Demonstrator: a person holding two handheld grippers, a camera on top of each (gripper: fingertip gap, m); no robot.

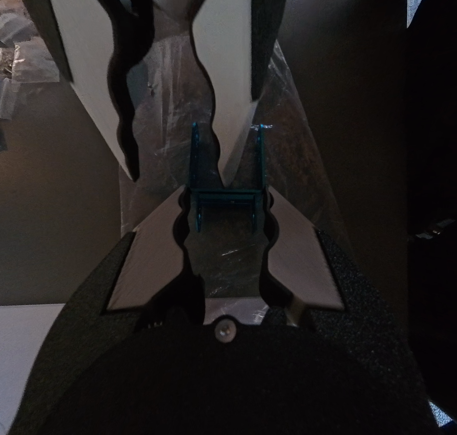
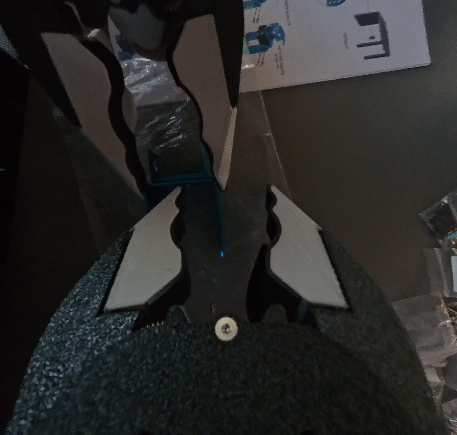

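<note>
— What's under us?

— A dim, dark tabletop point(image 2: 346, 131). On it lies one white printed sheet point(image 2: 321, 27) with blue diagrams, which only my right wrist view shows. One clear plastic bag point(image 1: 284, 150) is spread beneath the work, and loose plastic packets point(image 2: 440, 237) sit at the right edge of that view; I cannot count them.

— How many grippers?

— Two, meeting tip to tip. My left gripper point(image 1: 226, 190) has its jaws set narrowly apart, pressed on both sides of one blue metal bracket point(image 1: 226, 173), an H-shaped piece held just above the bag. My right gripper point(image 2: 223, 188) stands wide; its left fingertip point(image 2: 173, 195) touches the bracket point(image 2: 183, 175), the other finger is clear of it.

— Anything the left view alone shows?

— The bracket's two upright plates and two lower legs.
</note>
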